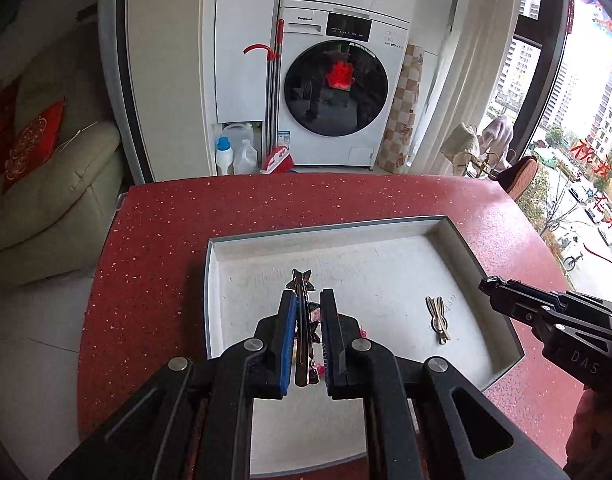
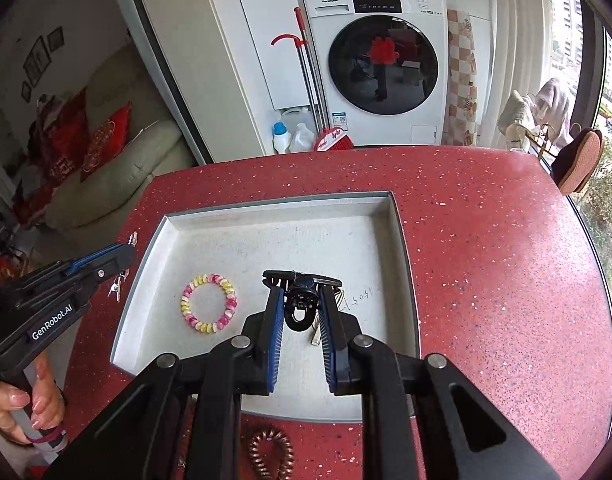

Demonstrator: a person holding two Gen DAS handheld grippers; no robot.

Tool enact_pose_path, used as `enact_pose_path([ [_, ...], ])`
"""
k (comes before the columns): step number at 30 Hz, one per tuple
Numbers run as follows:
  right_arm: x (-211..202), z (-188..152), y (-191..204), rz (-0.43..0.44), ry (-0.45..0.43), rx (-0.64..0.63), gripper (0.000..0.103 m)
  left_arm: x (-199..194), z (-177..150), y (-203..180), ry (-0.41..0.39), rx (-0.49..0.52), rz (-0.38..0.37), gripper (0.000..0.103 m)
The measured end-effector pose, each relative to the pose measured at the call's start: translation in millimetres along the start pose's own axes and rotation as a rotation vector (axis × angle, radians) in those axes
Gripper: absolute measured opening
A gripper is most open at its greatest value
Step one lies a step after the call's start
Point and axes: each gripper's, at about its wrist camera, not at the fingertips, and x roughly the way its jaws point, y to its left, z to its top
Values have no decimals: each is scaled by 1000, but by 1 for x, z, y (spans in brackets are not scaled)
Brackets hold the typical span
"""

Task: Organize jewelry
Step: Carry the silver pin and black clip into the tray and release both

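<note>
From my left wrist, my left gripper [image 1: 309,330] pinches a star hair clip [image 1: 303,320] lengthwise over the grey tray [image 1: 482,258], ready for sorting. From my right wrist, my right gripper [image 2: 302,312] clamps a black claw clip [image 2: 302,294] above the tray, near the coil hair tie [image 2: 209,303] lying inside.

The right gripper [image 2: 302,300] holds a black hair claw clip [image 2: 302,294] above the grey tray [image 2: 406,264]; a pink-yellow spiral bracelet [image 2: 209,303], possibly a hair tie, lies inside.
</note>
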Motion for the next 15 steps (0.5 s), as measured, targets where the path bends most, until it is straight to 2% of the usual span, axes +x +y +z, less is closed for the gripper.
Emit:
enact_pose_path([
  [8,40,-8,-6,-23,49,0,19,47,-19,-9,56,39,51,31],
  [15,56,-17,-15,-43,76,9,19,65,-29,-21,80,89,84,31],
])
